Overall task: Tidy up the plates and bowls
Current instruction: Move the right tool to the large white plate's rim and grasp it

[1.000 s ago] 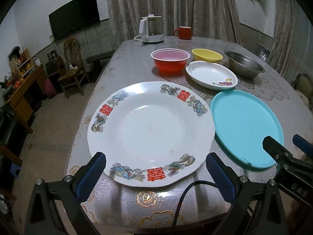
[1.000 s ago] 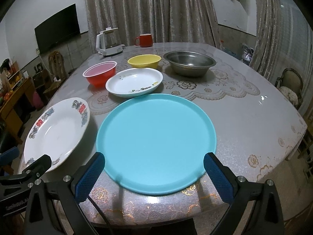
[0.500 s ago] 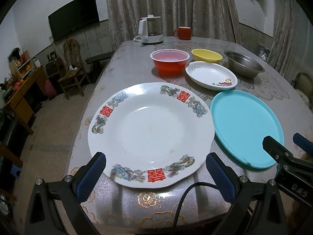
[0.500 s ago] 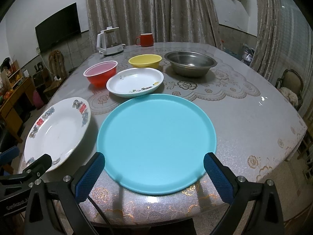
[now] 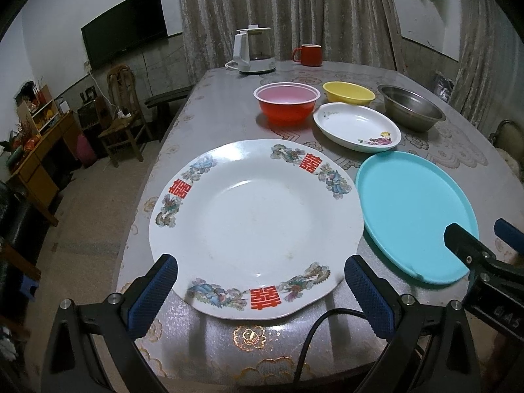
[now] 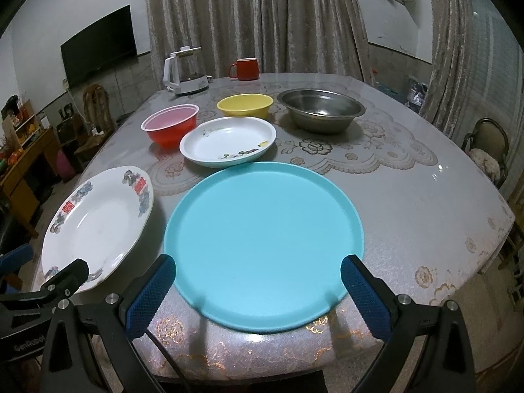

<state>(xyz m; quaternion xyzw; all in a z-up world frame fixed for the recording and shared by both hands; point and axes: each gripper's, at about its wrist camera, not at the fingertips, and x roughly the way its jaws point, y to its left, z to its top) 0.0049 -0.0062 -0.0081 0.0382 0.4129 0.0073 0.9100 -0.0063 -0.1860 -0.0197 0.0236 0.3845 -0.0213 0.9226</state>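
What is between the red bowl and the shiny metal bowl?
The yellow bowl sits between the red bowl and metal bowl, clearest in the right wrist view.

Dim indoor room lit from overhead. Soft glare spots shine on the glossy tabletop [image 6: 425,196]. Both fisheye views bend strongly toward dark, vignetted corners. Faint shadows fall beneath the plates; focus is sharp.

Home dining room, as I see it: lace-covered dining table [image 6: 409,196]; wall television [image 5: 126,44]; heavy curtains [image 6: 255,16]; wooden chair [image 5: 122,111]; kettle [image 5: 253,50] at table's far edge.
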